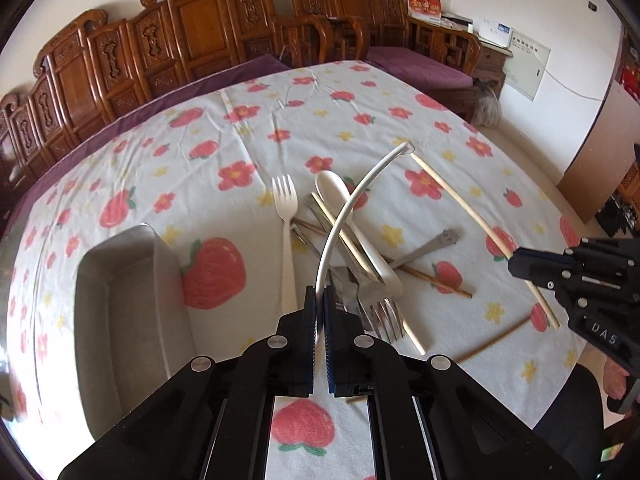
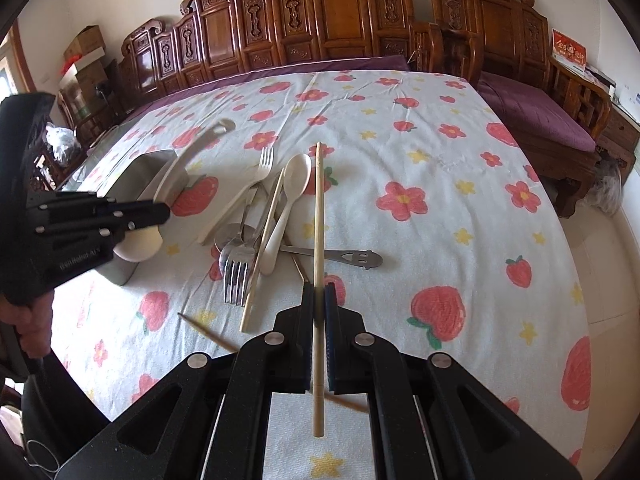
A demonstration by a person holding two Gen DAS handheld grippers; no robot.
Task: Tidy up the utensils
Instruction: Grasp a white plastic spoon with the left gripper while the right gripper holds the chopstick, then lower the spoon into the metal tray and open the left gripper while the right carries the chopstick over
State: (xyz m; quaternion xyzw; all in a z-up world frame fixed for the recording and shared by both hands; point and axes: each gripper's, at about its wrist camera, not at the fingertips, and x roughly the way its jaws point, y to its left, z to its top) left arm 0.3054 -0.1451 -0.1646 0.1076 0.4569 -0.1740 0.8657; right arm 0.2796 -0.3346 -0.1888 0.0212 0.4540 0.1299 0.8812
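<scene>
My left gripper (image 1: 320, 300) is shut on a white ladle-like spoon (image 1: 352, 204), held edge-on above the pile; from the right wrist view its bowl (image 2: 140, 244) hangs by the metal tray (image 2: 152, 172) and the left gripper (image 2: 160, 212) pinches its handle. My right gripper (image 2: 319, 294) is shut on a pale wooden chopstick (image 2: 318, 216), which also shows in the left wrist view (image 1: 472, 216) with the right gripper (image 1: 516, 264). A pile of utensils lies mid-table: white fork (image 1: 286, 232), white spoon (image 1: 352, 220), steel fork (image 2: 236, 268), smiley-handled steel utensil (image 2: 352, 258).
A grey metal tray (image 1: 120, 304) sits left of the pile on the strawberry-print tablecloth (image 1: 208, 152). Loose brown chopsticks (image 1: 436, 278) lie near the front edge. Carved wooden benches (image 2: 320, 24) stand behind the table.
</scene>
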